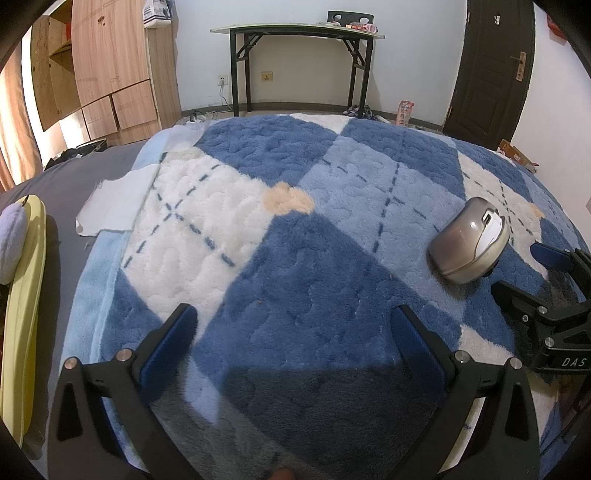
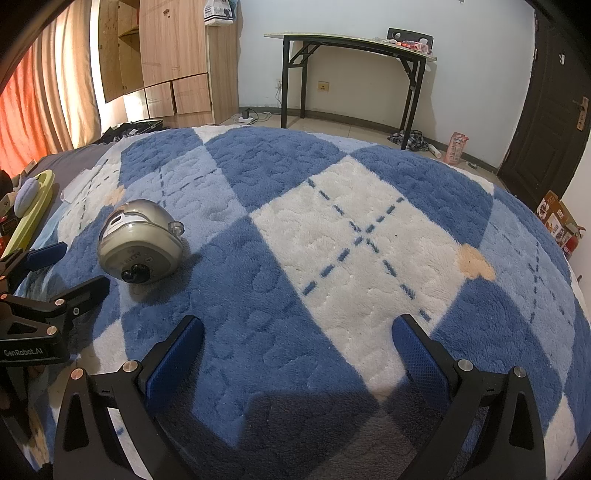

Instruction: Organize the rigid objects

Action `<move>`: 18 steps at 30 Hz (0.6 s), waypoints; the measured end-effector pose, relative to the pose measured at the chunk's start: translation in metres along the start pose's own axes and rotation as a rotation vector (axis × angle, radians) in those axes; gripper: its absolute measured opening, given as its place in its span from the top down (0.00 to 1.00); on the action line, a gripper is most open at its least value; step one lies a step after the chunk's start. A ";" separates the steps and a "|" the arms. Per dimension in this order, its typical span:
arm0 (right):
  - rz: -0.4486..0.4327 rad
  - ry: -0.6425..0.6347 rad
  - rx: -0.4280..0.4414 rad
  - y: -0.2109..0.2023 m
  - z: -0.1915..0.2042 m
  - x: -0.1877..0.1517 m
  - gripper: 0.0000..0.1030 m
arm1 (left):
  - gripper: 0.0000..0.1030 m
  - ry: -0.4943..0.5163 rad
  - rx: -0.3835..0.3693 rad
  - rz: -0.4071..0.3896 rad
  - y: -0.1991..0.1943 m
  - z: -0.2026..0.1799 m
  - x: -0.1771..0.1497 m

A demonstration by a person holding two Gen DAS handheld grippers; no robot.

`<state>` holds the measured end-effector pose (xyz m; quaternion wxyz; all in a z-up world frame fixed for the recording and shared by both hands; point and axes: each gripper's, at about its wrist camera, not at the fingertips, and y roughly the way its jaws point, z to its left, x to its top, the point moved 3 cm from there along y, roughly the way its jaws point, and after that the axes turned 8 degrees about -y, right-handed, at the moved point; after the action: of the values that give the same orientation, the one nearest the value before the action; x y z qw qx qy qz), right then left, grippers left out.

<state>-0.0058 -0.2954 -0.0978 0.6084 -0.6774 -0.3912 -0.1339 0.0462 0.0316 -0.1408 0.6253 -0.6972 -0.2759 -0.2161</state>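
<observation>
On the blanket we see the grey case lying at two o'clock in the left view and at ten o'clock in the right view, untouched. Our left gripper stands wide open and holds nothing. Our right gripper is also spread wide and empty. At nine o'clock lies a yellow tray.

I note a blue-and-white checked blanket over the bed, a black-legged folding table against the far wall, a wooden wardrobe and a dark door.
</observation>
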 end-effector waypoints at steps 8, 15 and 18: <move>-0.002 0.002 0.003 0.000 -0.001 0.000 0.00 | 0.00 0.008 0.010 -0.003 -0.002 -0.004 -0.002; -0.003 0.004 0.005 0.001 -0.002 -0.001 0.00 | 0.00 0.004 0.006 0.002 -0.002 -0.005 -0.002; -0.003 0.005 0.005 0.000 -0.002 -0.001 0.00 | 0.00 0.004 0.006 0.001 -0.002 -0.005 -0.002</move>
<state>-0.0054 -0.2975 -0.0981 0.6109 -0.6749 -0.3911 -0.1353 0.0436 0.0270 -0.1402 0.6281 -0.6951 -0.2748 -0.2162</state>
